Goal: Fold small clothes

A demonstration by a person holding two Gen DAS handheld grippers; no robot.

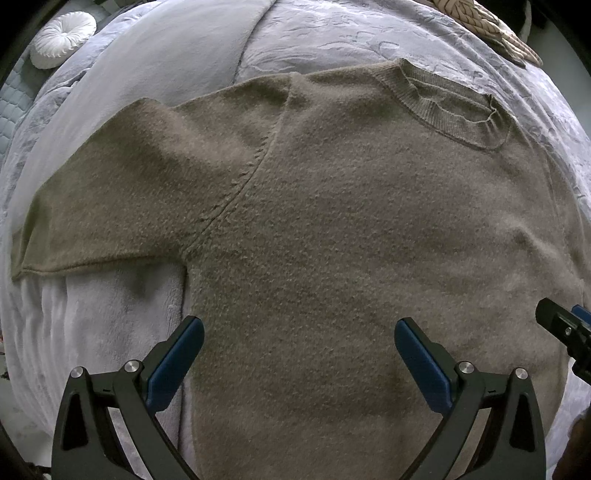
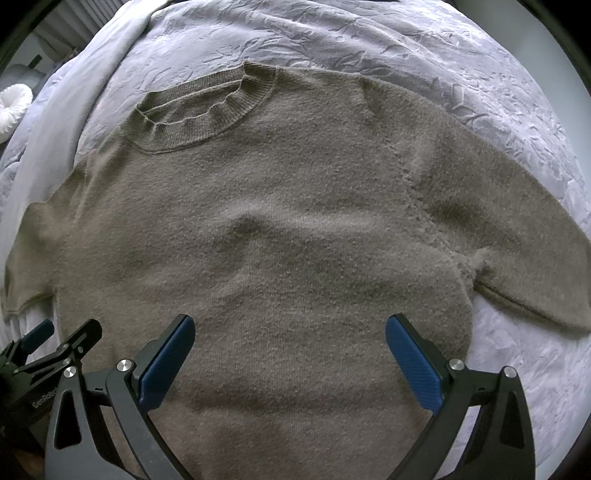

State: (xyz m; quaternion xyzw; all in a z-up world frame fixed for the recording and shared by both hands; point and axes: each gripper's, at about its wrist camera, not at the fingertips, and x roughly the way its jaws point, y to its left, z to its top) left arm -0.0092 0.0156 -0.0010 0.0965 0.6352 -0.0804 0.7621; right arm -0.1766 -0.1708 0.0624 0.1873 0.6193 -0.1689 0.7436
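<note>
Taupe knit fills both views: the sweater [image 1: 332, 221] lies spread face-up on the pale bedspread [image 1: 332, 33], its ribbed collar [image 1: 458, 107] toward the upper right of the left wrist view and the upper left of the right wrist view. One short sleeve [image 1: 103, 192] reaches out to the left edge of the left view; the other sleeve [image 2: 517, 236] runs to the right edge of the right view.

Your left gripper [image 1: 299, 354] hangs over the lower body of the garment with its blue pads [image 1: 173, 365] spread wide and nothing between them. Your right gripper [image 2: 290, 350] is the same, fingers apart and empty.

No fold looks started yet. The fuzzy knit is thick and soft, so a shallow pinch may catch only the top layer and drag the front off the back. A low ridge [image 2: 258, 221] sits mid-chest in the right view; fold over it and it will likely set as a crease. The plush bedspread gives underneath, so pressing down could snag it along with the sweater. Your two grippers are close at the frame edges; watch they don't knock.
</note>
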